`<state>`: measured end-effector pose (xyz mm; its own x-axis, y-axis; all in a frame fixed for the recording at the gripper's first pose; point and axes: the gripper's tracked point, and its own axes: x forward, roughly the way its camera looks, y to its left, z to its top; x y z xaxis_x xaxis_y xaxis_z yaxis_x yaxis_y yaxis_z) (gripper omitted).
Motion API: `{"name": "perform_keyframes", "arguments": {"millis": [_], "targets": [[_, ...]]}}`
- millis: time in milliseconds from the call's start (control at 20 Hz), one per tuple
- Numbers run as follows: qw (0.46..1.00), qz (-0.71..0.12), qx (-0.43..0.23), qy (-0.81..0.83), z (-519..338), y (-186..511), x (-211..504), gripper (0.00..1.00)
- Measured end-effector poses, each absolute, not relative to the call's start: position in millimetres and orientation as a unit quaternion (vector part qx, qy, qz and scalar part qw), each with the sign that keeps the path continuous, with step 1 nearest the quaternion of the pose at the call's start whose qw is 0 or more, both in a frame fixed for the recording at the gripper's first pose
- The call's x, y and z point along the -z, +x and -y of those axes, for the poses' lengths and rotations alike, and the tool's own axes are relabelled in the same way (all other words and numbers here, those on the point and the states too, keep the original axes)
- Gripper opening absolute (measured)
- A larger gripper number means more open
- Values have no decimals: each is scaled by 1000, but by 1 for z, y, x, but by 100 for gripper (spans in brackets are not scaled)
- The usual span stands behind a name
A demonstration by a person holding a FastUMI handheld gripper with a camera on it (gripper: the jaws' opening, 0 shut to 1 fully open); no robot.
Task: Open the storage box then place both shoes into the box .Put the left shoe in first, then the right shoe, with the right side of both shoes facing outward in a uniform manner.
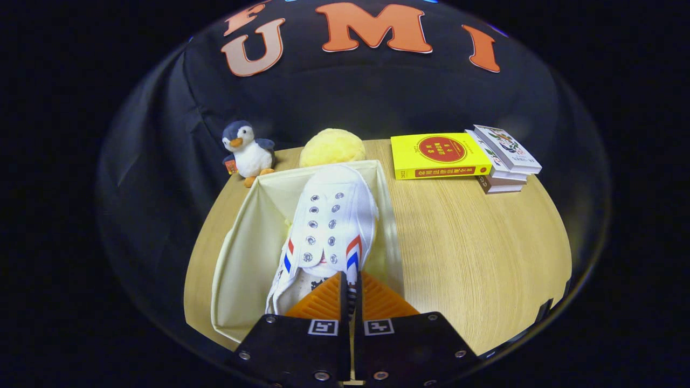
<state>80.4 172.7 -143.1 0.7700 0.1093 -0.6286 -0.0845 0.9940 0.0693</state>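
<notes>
A white canvas shoe [331, 221] with red and blue side stripes and metal eyelets hangs over the open cream fabric storage box [245, 253], toe pointing away from me. My gripper [351, 285] is shut on the shoe's right side wall near the collar, which is pinched between the orange ribbed fingers [323, 302]. The shoe sits toward the right half of the box, close to the right wall [389, 226]. The left half of the box's inside shows bare cream lining. No second shoe is visible.
The box stands on a light wooden table [474, 253]. Behind it are a plush penguin [248, 152] and a yellow fluffy ball [331, 148]. A yellow book [439, 156] and a stack of books [504, 159] lie at the far right.
</notes>
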Motion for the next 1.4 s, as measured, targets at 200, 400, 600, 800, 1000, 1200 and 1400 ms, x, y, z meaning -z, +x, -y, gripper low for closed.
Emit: {"name": "perform_keyframes", "arguments": {"millis": [200,400,600,800,1000,1200,1400], "targets": [[947,-317,-48,18,-174,78,129,24],[960,-272,-47,44,-163,80,87,67],[969,-236,-32,64,-134,75,57,99],[978,-195,-20,77,-95,66,25,99],[986,-150,-14,77,-50,54,-7,98],[991,-112,-7,76,2,36,-34,98],[995,-80,15,63,62,25,-52,98]]}}
